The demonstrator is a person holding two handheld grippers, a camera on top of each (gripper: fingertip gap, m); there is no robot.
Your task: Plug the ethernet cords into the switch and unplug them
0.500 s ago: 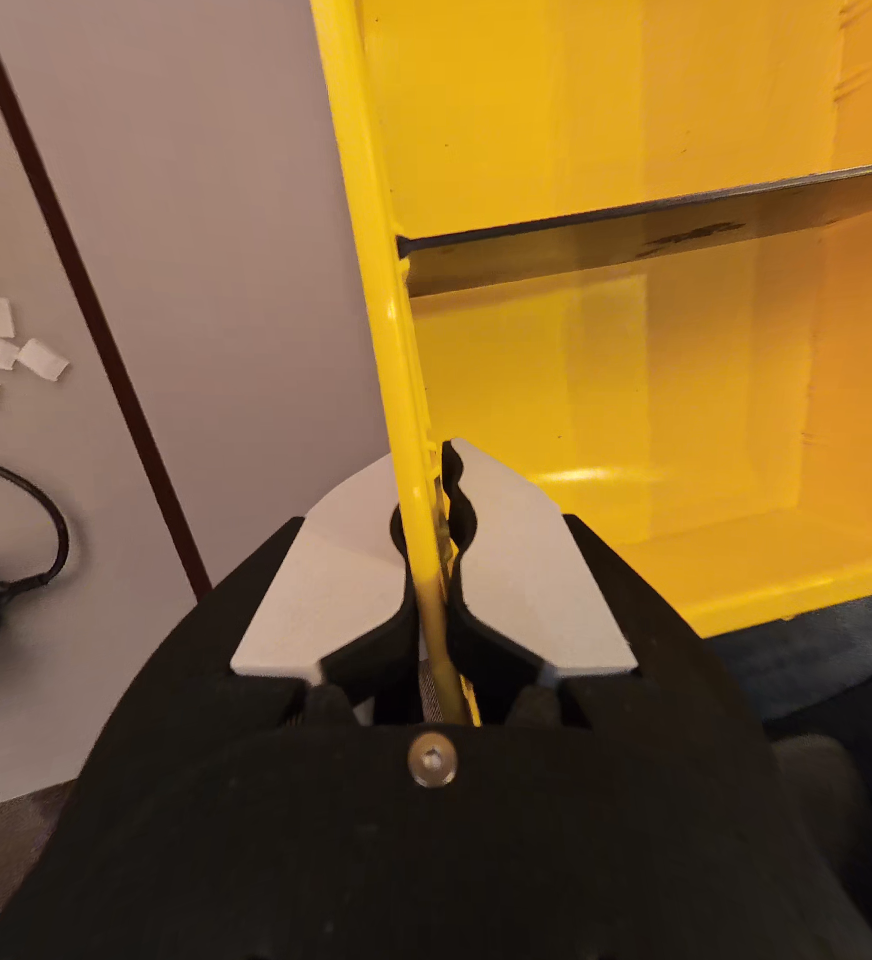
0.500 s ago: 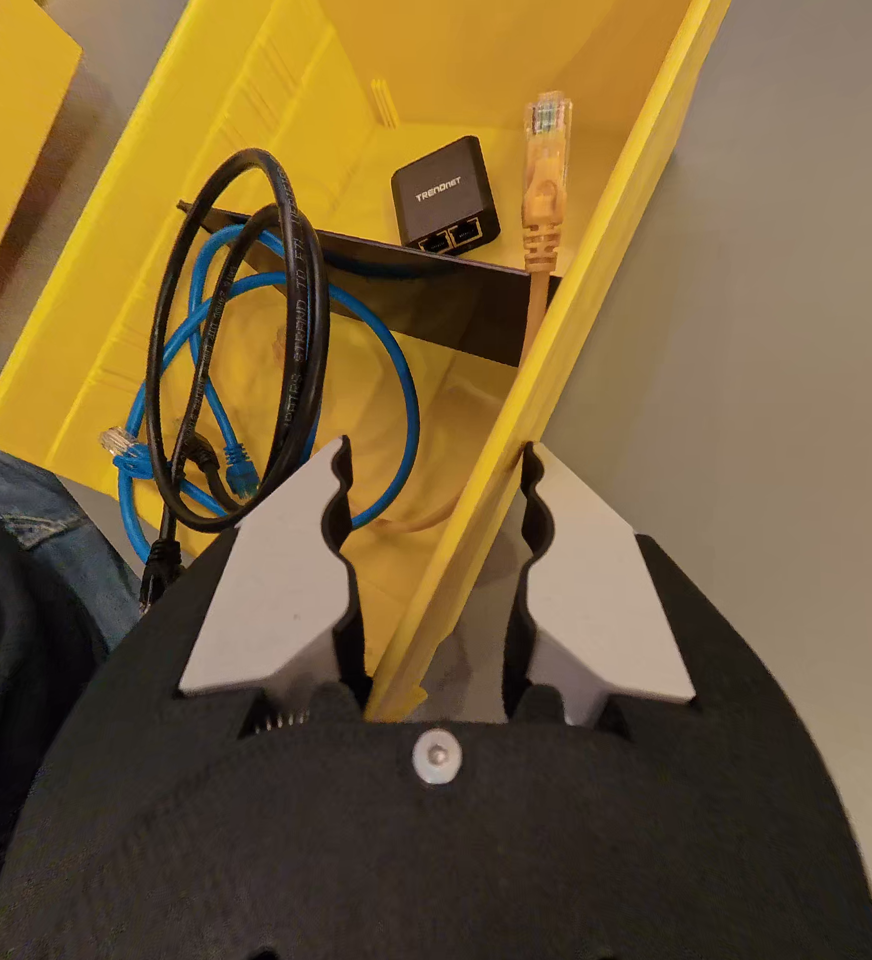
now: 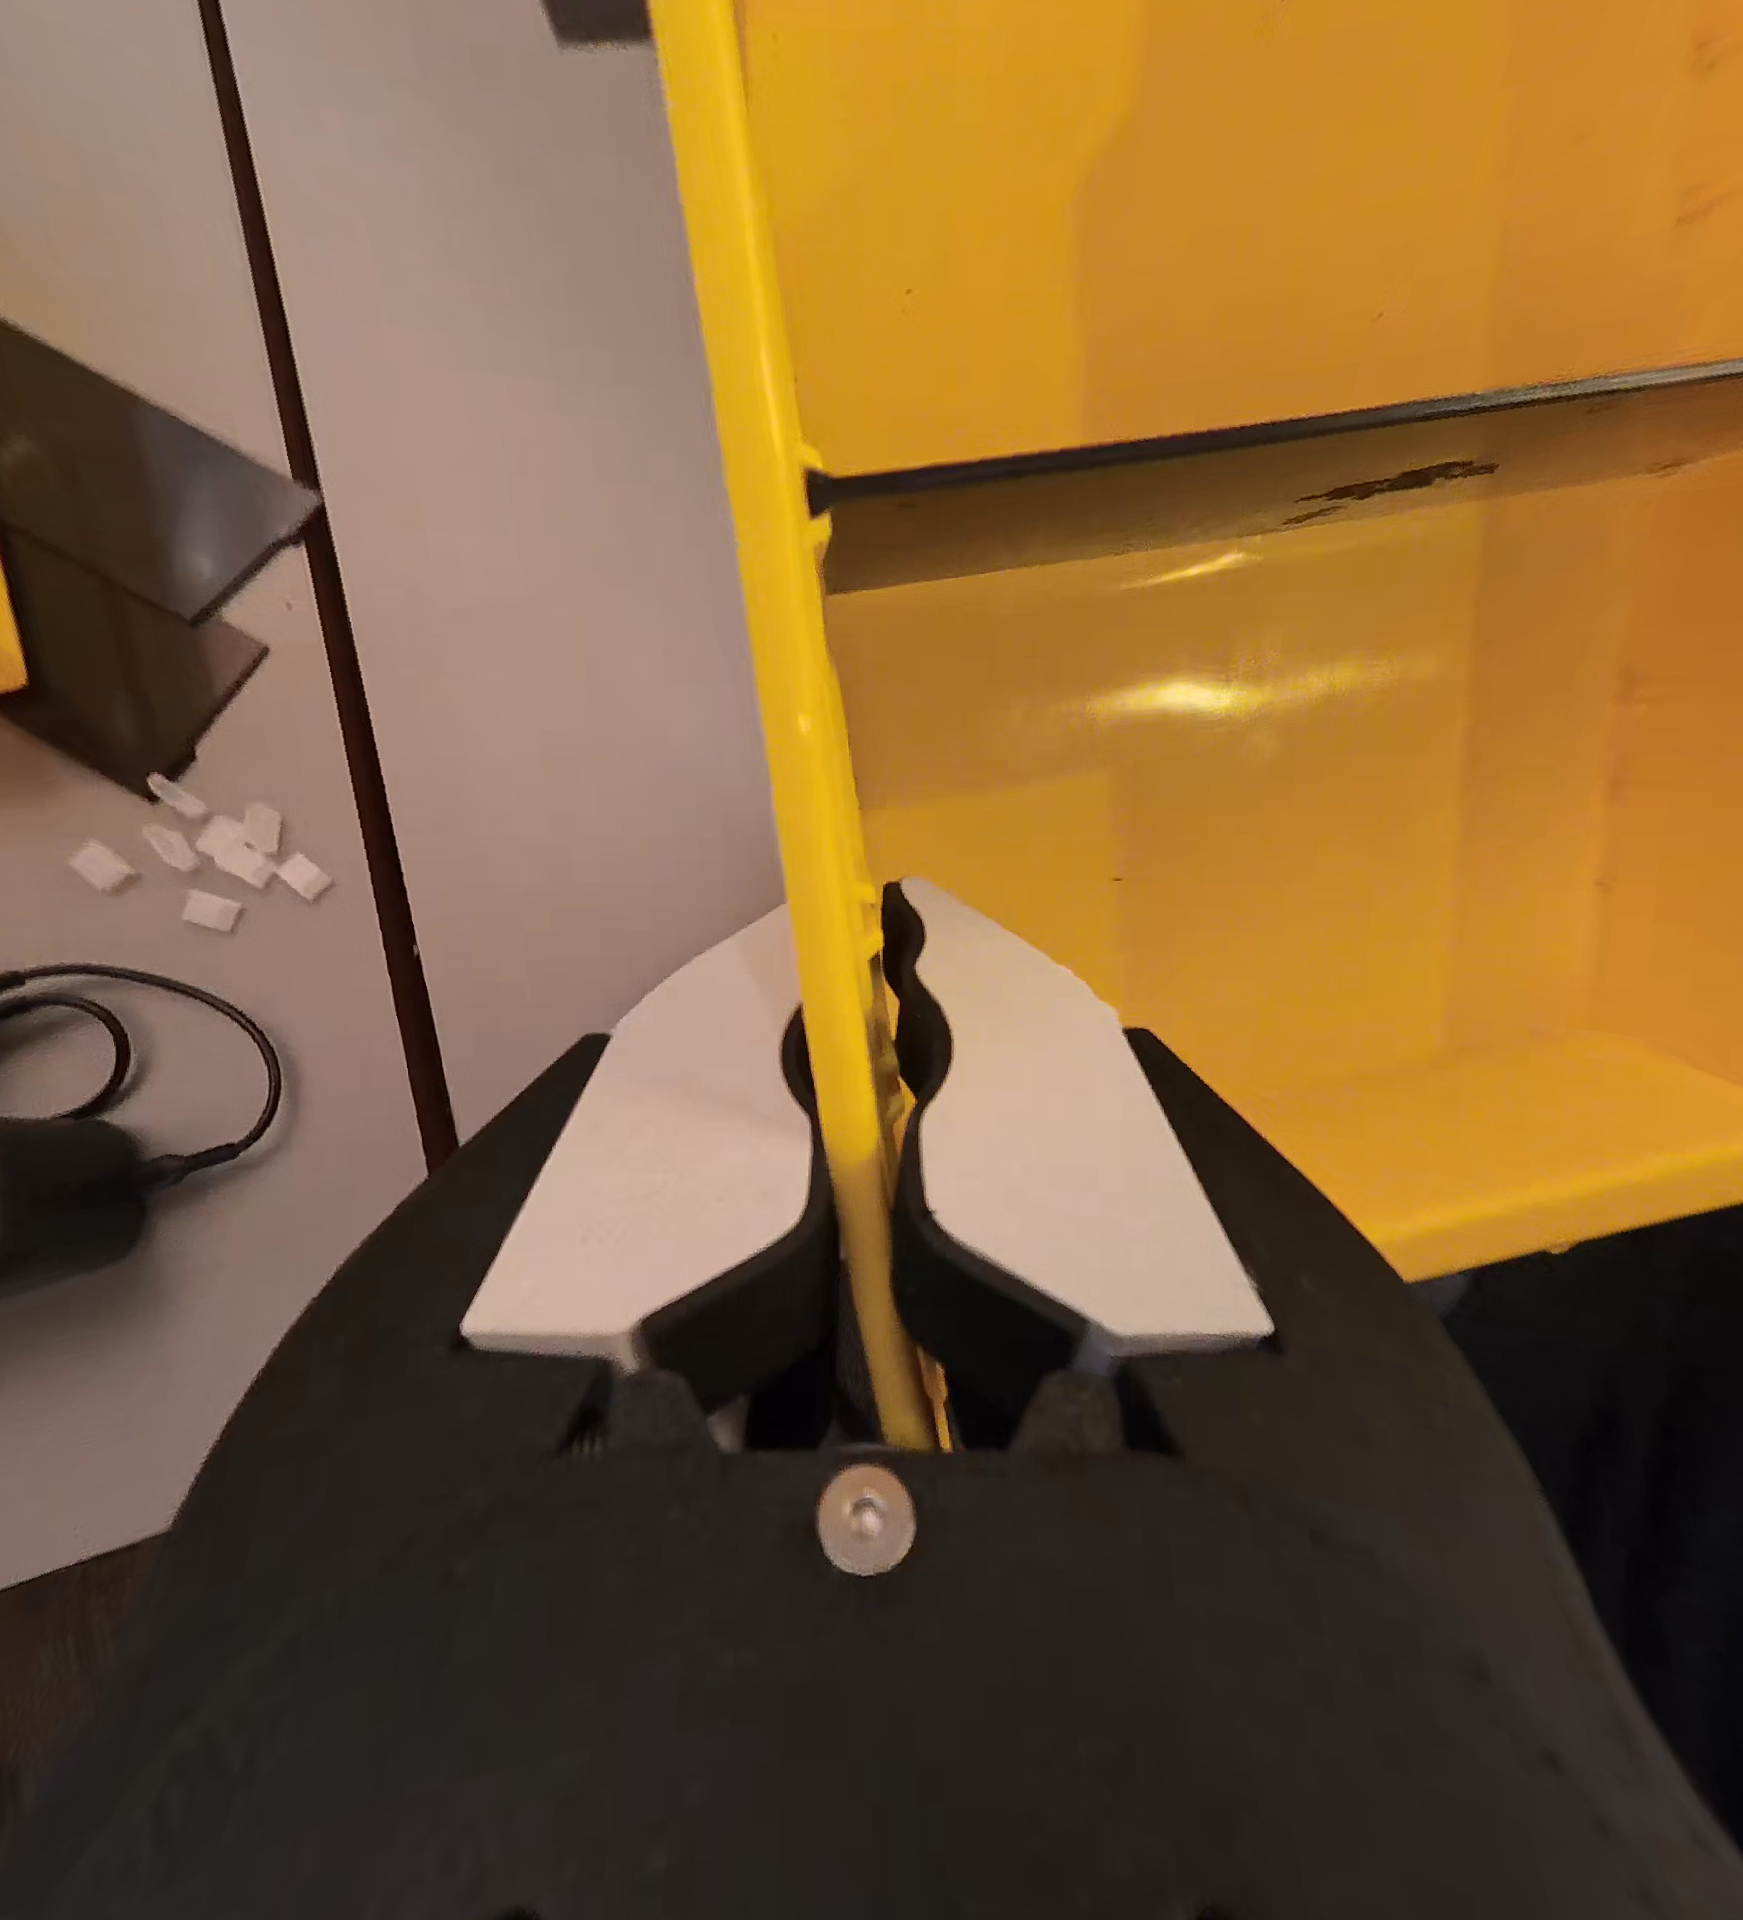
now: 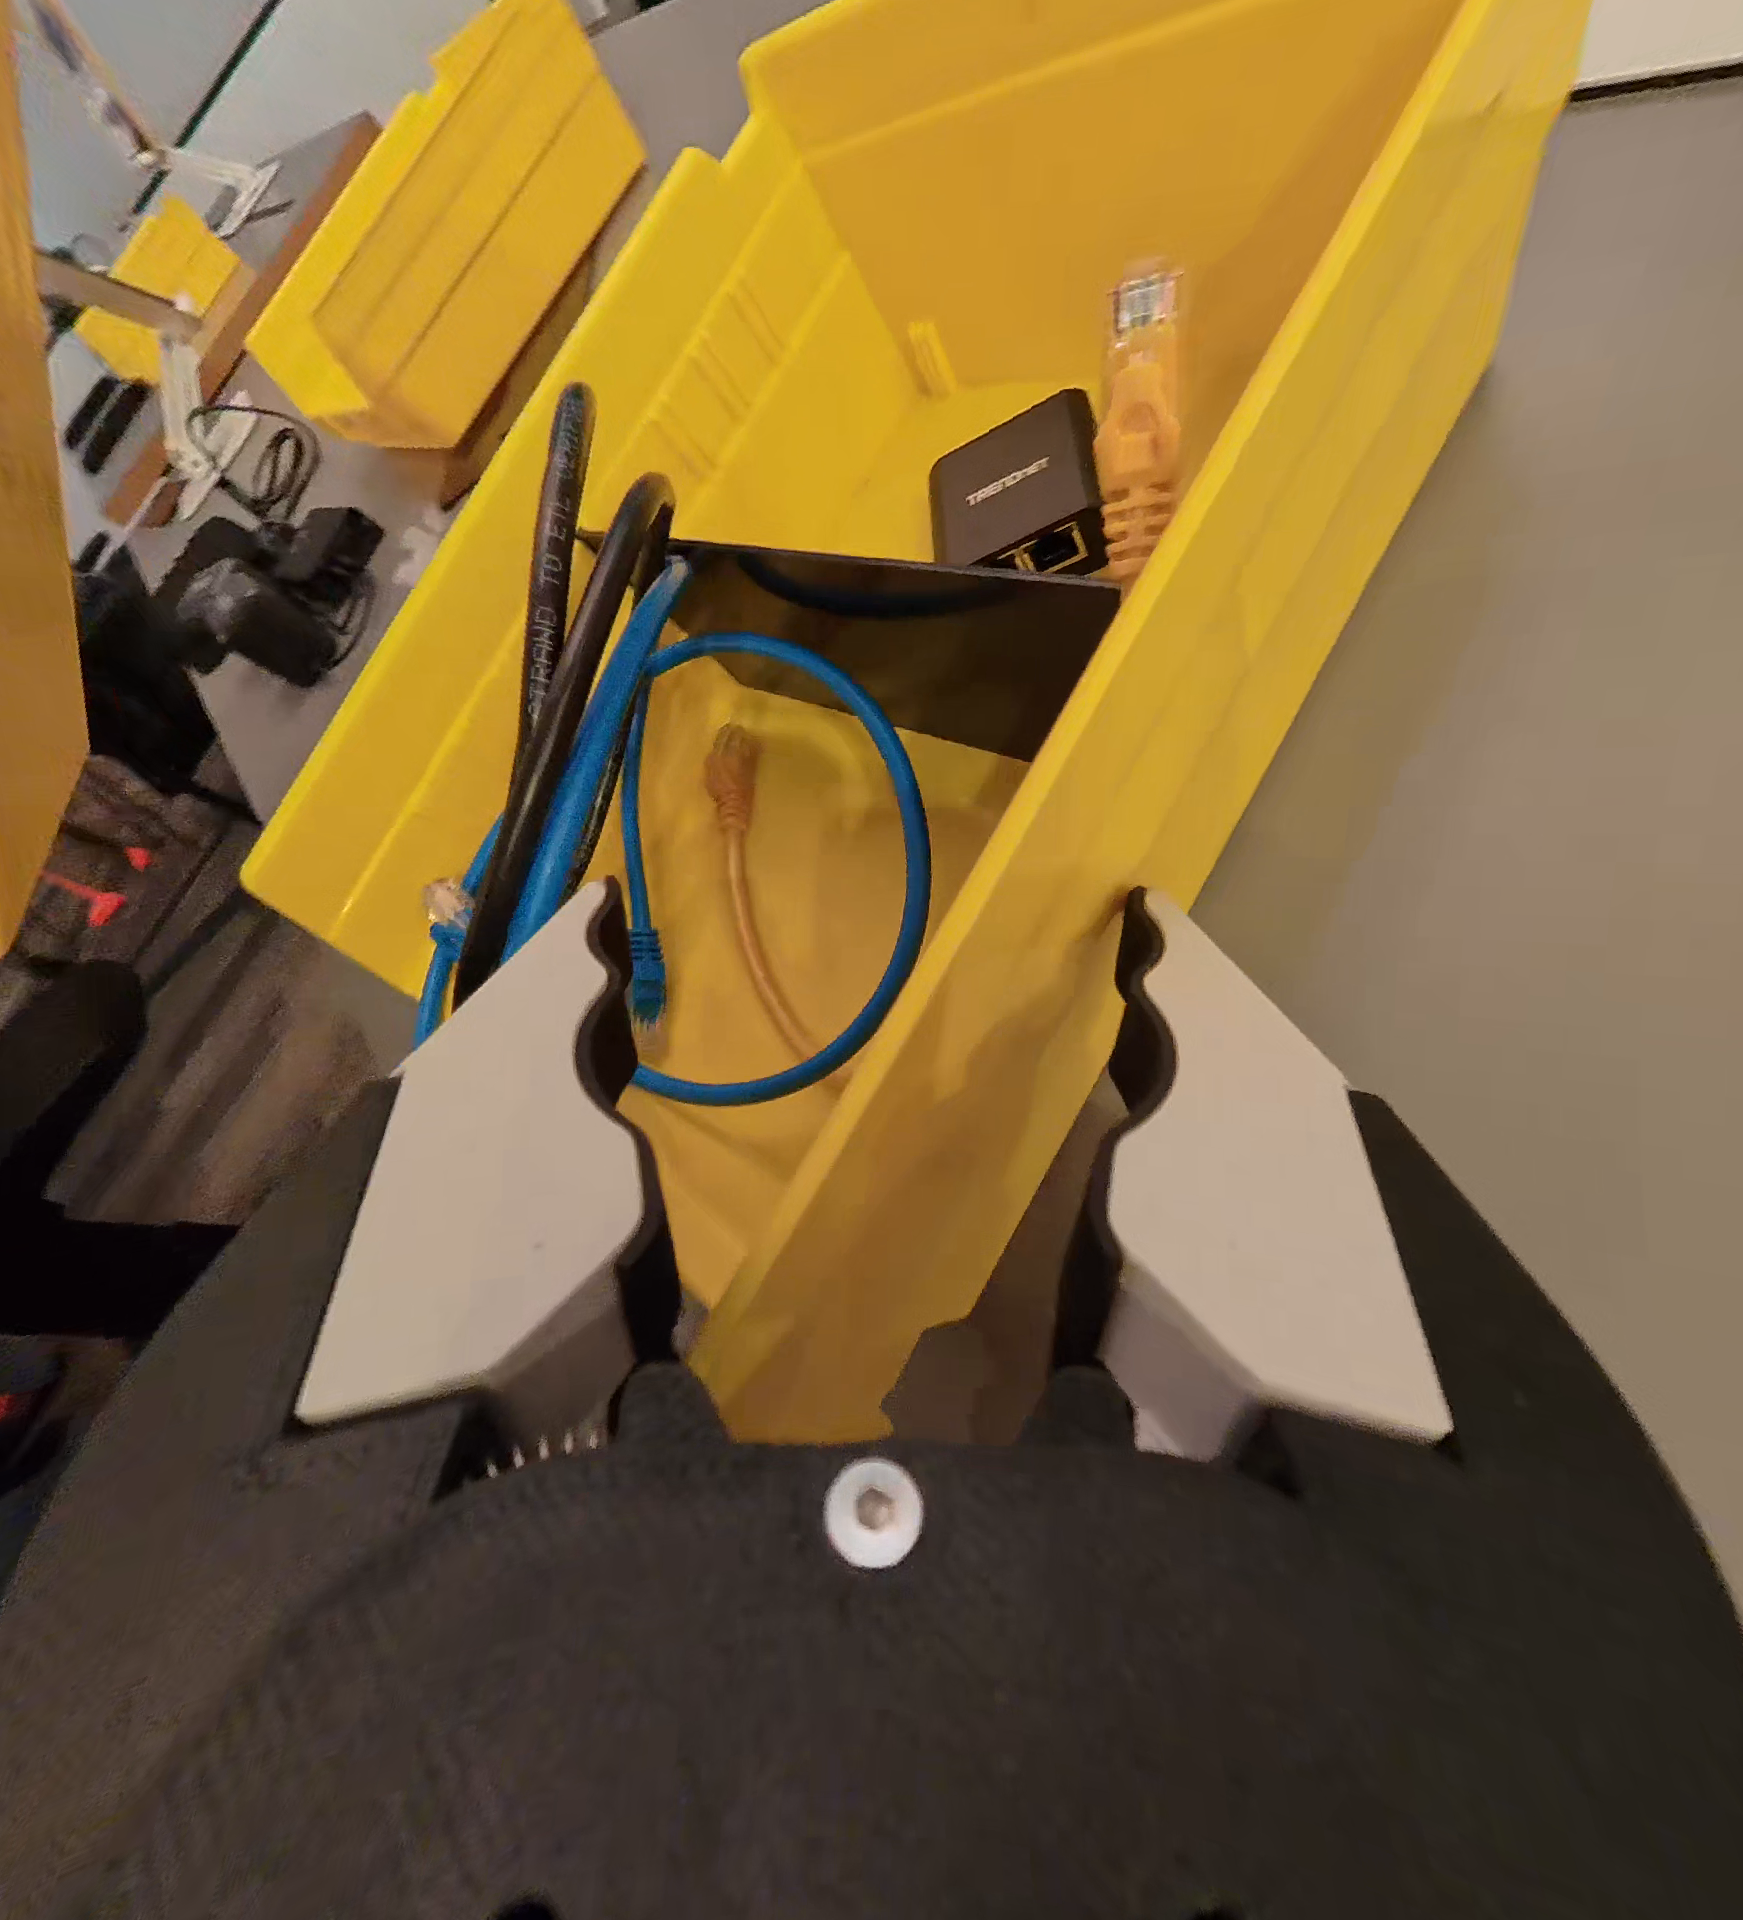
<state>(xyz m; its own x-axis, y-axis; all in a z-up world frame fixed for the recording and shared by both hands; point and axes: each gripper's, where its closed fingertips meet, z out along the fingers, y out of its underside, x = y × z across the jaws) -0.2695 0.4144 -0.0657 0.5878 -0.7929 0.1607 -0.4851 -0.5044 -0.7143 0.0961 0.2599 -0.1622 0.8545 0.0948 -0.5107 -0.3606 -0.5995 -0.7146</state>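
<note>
Two views, switch [image 4: 1018,483] only in right

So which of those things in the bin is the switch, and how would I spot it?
Look in the long yellow plastic bin, past its black divider panel. In the far compartment lies a small black box, ports facing the divider. An orange cable plug stands beside it; the looped cords lie nearer.
</note>
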